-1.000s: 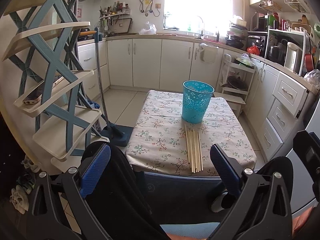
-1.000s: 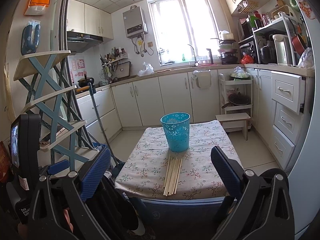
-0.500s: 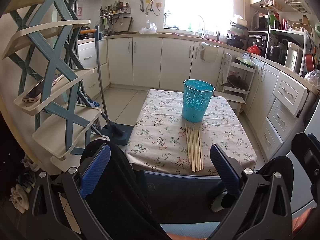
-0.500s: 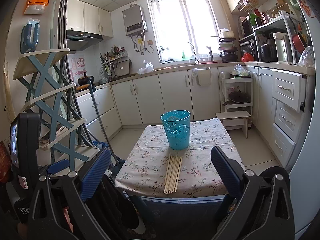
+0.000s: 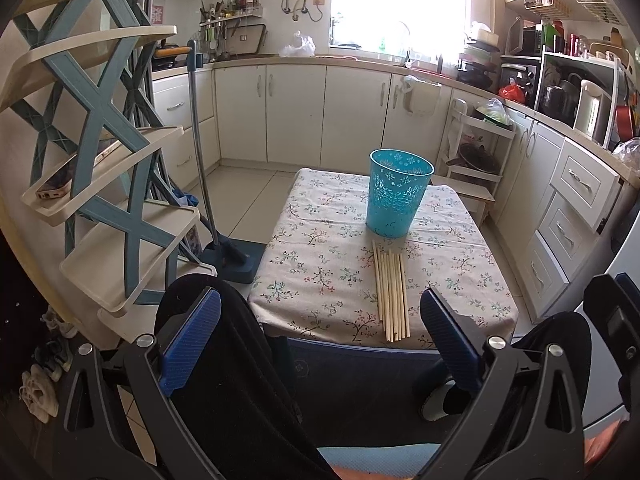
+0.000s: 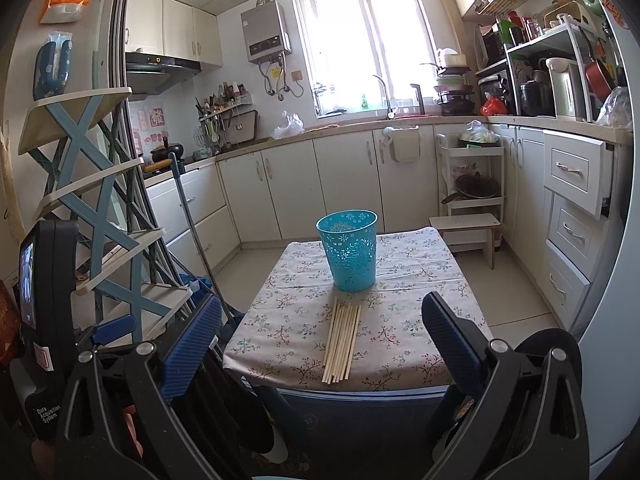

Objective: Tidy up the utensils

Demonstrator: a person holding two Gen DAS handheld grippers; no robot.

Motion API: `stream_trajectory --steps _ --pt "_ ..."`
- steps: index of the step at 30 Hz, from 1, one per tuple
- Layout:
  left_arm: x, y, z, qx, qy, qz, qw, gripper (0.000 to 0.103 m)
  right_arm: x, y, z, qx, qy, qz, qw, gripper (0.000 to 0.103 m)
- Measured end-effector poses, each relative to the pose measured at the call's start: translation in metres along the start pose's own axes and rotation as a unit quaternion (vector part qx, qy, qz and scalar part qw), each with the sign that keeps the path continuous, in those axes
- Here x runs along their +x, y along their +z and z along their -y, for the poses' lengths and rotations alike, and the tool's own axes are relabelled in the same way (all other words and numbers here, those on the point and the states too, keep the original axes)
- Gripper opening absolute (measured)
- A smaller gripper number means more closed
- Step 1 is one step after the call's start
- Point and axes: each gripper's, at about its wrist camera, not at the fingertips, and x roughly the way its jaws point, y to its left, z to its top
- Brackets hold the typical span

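**Both grippers idle short of the table, chopsticks untouched**

Little has shifted over the last second: both views have tilted only slightly, and the bundle and bin lie where they did. The left gripper (image 5: 320,332) and the right gripper (image 6: 320,336) hang short of the near edge of the table (image 5: 320,280), each with its blue fingers (image 5: 192,336) spread wide and nothing between them.

The chopsticks (image 5: 391,292) lie flat on the flowered cloth in a neat side-by-side row, their far tips pointing at the turquoise bin (image 5: 398,194) and stopping just short of its base. The bin stands upright in the middle of the table with its mouth up; no stick shows above its rim. That layout suits the job: sticks lined up lengthwise toward the container can be pinched near one end and tipped in.

Judging by this, the sorting has not yet begun, and an approach to the bundle seems the next step.
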Motion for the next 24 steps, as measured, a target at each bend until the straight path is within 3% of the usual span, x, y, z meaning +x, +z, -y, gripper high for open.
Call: stream_trajectory --steps 24 --pt "0.1 0.024 0.012 0.003 0.011 -0.085 0.9964 0.096 0.106 -0.003 0.026 0.019 -0.01 -0.1 0.995 0.096"
